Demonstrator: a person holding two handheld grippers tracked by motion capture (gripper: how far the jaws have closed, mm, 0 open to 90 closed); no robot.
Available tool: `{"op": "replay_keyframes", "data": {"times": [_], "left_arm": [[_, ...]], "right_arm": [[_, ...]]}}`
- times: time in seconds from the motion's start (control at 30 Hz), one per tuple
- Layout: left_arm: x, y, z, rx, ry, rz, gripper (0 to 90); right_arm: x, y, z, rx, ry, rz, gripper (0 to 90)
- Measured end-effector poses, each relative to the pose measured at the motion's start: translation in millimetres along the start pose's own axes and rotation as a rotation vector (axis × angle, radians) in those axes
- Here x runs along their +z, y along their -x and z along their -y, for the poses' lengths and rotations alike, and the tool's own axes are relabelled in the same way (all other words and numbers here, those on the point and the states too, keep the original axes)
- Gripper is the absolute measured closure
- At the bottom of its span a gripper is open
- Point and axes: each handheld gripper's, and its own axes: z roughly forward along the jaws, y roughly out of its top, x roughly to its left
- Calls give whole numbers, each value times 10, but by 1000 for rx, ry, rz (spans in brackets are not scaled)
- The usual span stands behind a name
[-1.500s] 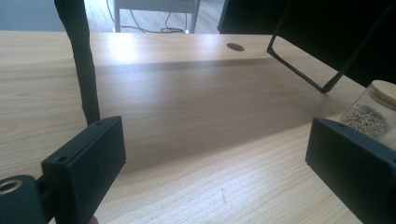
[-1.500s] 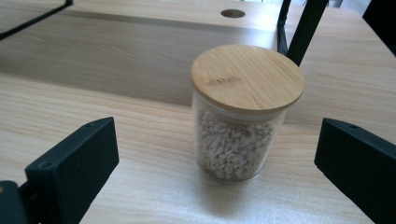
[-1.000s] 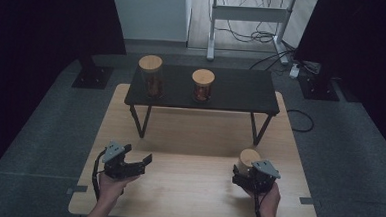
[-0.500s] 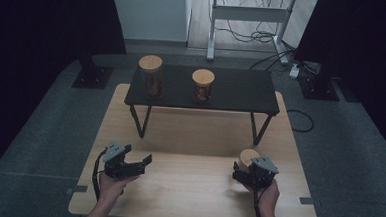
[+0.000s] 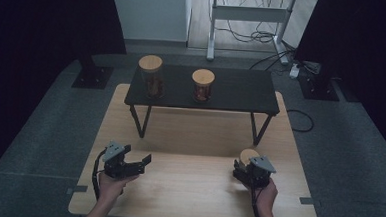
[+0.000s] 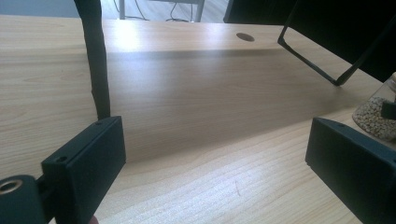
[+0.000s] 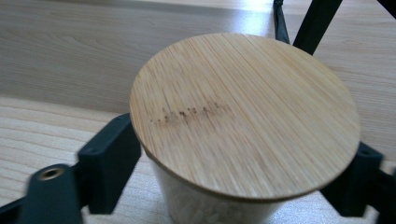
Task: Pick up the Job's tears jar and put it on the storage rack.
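Note:
A small glass jar with a round bamboo lid (image 5: 249, 154) (image 7: 245, 114) stands on the wooden table near its right front. It holds pale grains. My right gripper (image 5: 245, 165) (image 7: 233, 175) reaches around the jar just under the lid. Its jaws have just been closing and now press on the glass from both sides. My left gripper (image 5: 143, 165) (image 6: 215, 163) hovers low over the left front of the table, open, with only bare wood between its jaws. The same jar (image 6: 377, 116) sits at the right edge of the left gripper view.
A low black bench (image 5: 232, 85) stands across the far half of the wooden table (image 5: 194, 138), on thin black legs (image 5: 258, 129). Two more lidded jars (image 5: 150, 76) (image 5: 203, 84) stand on it. One bench leg (image 6: 95, 60) rises close ahead of my left gripper.
The right gripper's jaws went from wide apart beside the jar to closed against it. The left gripper and the jars on the bench stayed where they were.

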Motion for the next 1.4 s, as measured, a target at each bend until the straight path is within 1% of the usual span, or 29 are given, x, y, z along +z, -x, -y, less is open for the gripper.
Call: {"op": "replay_keyframes", "data": {"times": [0.17,0.63,1.2,1.4], "left_arm": [[1,-1,0,0,-1,0,46],[6,-3,4,-1,-2,0,46],[9,5,5,-2,-3,2,47],[10,5,8,-2,-3,2,47]], "right_arm": [[-4,22,10,2,4,-4,247],[-4,1,31,6,13,4,249],[-6,13,56,2,23,-1,250],[-26,24,68,9,43,-1,250]]}}
